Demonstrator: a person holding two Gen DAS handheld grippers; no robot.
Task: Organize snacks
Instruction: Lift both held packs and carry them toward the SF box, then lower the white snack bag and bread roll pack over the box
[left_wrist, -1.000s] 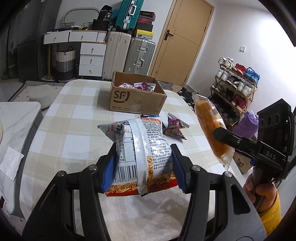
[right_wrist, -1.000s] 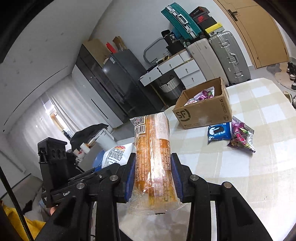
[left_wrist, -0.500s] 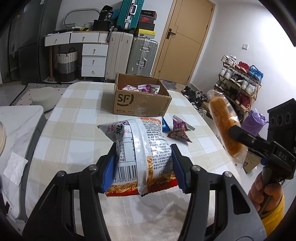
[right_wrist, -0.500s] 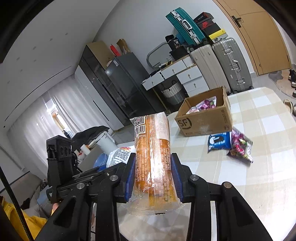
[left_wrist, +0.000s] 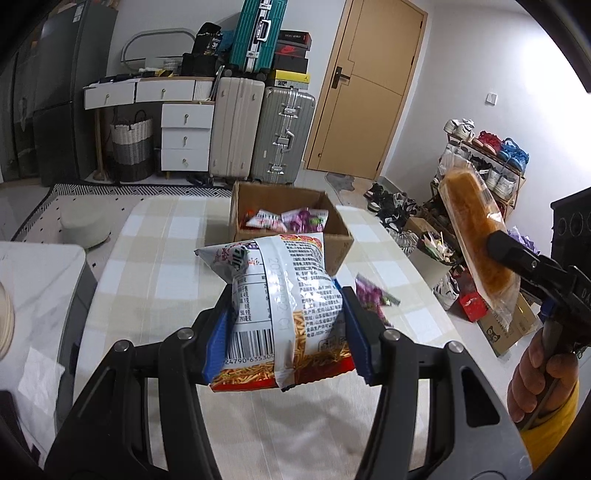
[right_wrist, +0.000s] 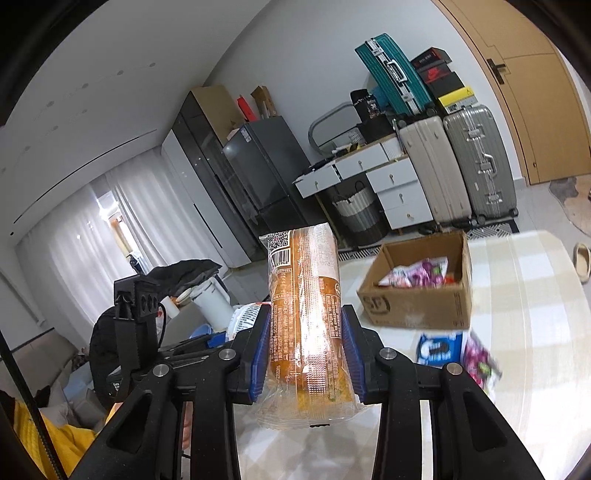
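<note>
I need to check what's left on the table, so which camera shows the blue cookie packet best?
The right wrist view: the blue cookie packet lies in plain sight before the cardboard box. In the left wrist view the held chip bag hides it.

left claw (left_wrist: 286, 332) clamps noodle snack bag (left_wrist: 284, 295) above checked table (left_wrist: 155, 258).

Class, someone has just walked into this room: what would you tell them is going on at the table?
A person is sorting snacks with two hand-held grippers. The left gripper holds a bag of crisps above the table; the right gripper holds a wrapped bread roll. Ahead, an open cardboard box already contains packets.
</note>
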